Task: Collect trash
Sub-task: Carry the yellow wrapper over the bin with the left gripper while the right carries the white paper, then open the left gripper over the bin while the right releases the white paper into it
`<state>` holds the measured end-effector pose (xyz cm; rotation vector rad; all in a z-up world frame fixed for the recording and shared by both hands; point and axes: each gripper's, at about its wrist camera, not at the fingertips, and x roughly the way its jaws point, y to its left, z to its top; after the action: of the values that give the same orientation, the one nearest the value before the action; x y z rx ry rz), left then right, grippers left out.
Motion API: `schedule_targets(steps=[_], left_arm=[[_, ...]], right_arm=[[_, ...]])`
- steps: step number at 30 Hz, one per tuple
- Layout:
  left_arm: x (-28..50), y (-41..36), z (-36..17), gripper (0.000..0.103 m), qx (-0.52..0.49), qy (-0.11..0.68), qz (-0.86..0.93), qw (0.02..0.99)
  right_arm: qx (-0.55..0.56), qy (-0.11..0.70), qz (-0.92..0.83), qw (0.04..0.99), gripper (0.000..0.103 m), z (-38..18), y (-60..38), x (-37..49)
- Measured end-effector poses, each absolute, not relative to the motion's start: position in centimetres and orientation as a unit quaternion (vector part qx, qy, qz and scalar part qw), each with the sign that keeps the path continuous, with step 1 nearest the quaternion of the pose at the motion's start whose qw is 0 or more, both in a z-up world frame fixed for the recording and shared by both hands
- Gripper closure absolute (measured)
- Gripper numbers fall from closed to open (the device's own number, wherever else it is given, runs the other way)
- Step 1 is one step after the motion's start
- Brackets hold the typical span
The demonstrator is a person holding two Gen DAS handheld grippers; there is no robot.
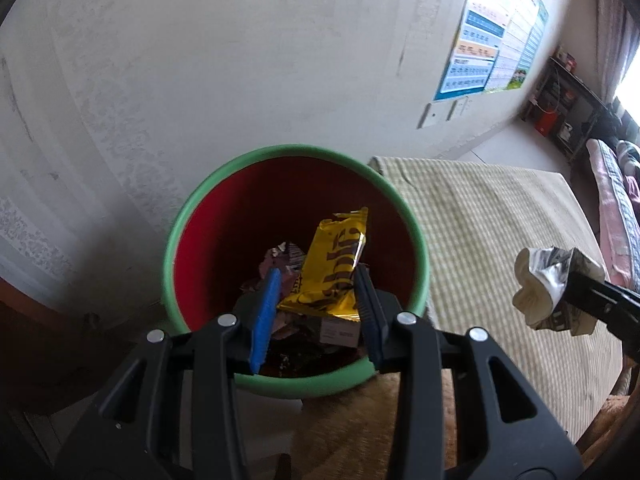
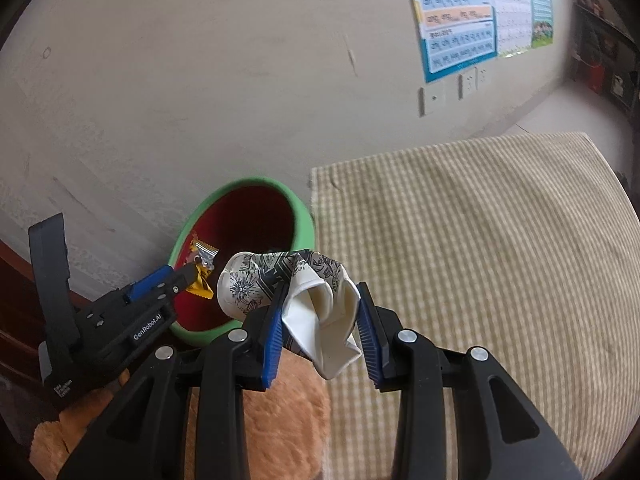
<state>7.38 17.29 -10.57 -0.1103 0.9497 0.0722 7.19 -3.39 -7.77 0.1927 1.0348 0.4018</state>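
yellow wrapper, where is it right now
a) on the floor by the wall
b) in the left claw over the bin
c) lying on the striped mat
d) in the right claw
b: the left claw grips the yellow wrapper above the open bin, while the right claw holds a crumpled cup.

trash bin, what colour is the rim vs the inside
The trash bin has a green rim and a red inside, clearest in the left wrist view.
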Motion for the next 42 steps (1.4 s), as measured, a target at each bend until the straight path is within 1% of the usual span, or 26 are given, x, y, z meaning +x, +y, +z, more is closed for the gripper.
schedule_targets(steps=[24,42], left_arm=[[8.2,20.4,-12.1,0.067,-0.082,0.469,0.059,0.877],[9.5,21.0,-12.6,0.067,-0.081,0.473,0.067,0.874]], right_arm=[[0.063,0.514,0.214,0.828,0.07,-9.2,1.8,10.6],[0.064,0.528,0.213,0.82,0.07,-10.2,2.5,11.6]])
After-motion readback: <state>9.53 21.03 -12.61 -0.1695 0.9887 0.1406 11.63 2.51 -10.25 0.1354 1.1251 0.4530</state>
